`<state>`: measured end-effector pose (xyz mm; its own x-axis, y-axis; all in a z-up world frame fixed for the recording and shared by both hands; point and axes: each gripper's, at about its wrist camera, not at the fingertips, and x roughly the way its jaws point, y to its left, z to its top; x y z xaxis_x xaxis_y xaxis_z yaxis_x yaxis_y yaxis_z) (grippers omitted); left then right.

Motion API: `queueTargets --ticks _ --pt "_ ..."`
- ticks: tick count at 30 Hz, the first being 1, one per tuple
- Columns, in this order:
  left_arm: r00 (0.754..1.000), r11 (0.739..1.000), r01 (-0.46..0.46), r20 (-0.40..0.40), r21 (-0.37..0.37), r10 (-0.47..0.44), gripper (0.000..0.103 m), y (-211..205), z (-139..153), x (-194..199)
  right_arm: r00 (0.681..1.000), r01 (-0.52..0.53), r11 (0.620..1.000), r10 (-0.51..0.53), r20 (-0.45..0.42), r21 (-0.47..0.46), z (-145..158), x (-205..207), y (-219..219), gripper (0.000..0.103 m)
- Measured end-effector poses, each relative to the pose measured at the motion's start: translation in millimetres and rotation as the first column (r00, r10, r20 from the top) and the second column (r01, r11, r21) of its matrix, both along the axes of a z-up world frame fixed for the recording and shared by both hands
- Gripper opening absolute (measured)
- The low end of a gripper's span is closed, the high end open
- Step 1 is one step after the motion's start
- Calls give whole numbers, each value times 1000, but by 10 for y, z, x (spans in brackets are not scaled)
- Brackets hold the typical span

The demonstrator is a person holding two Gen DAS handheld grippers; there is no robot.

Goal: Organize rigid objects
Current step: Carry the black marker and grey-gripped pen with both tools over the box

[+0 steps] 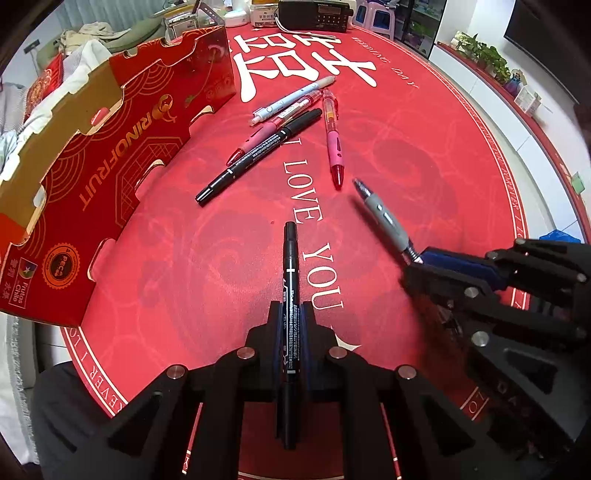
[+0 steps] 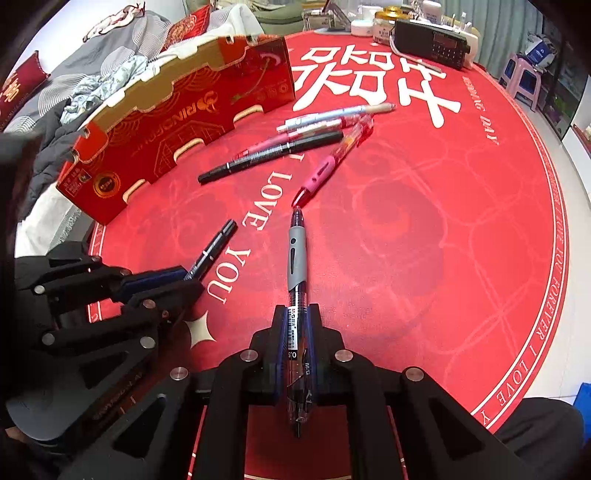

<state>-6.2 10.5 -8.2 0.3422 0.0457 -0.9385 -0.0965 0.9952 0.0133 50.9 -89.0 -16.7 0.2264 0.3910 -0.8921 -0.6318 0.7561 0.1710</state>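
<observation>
My left gripper [image 1: 291, 308] is shut on a black marker [image 1: 291, 295] that points forward above the red mat. My right gripper [image 2: 297, 312] is shut on a blue pen with a grey grip [image 2: 296, 258]. Each gripper shows in the other's view: the right gripper [image 1: 417, 264] with its pen [image 1: 384, 218], the left gripper [image 2: 190, 278] with its marker [image 2: 214, 249]. On the mat ahead lie a black marker [image 1: 258, 151], a pink pen [image 1: 334, 147], a red pen [image 1: 273, 125] and a pale blue pen [image 1: 295, 96]. A red open cardboard box [image 1: 122, 147] stands at the left.
The round table carries a red mat [image 1: 424, 166] with white lettering. At the far edge stand a black radio [image 1: 314, 14], jars and small containers [image 2: 384, 26]. Clothes and cushions [image 2: 92, 81] lie beyond the box. A plastic stool [image 2: 524, 81] stands at the far right.
</observation>
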Motion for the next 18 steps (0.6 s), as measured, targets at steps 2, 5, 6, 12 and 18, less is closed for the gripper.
queueTargets --ticks 2,5,6,12,18 --pt "1000 1000 -3 6 -4 3 9 10 17 0 1000 0 1000 0 12 3 31 -4 7 11" --pt "1000 1000 -12 27 -5 12 9 27 75 -12 1000 2 1000 -2 18 7 46 -7 14 11" --pt "999 1000 -14 31 -4 14 9 30 90 -16 1000 3 1000 -3 19 9 51 -7 14 11" --pt "998 999 -32 55 -6 32 9 68 169 -20 1000 15 999 -16 26 44 145 5 -15 11" --pt "994 998 -57 93 -10 58 9 122 317 7 999 21 997 -25 48 75 299 38 -18 11"
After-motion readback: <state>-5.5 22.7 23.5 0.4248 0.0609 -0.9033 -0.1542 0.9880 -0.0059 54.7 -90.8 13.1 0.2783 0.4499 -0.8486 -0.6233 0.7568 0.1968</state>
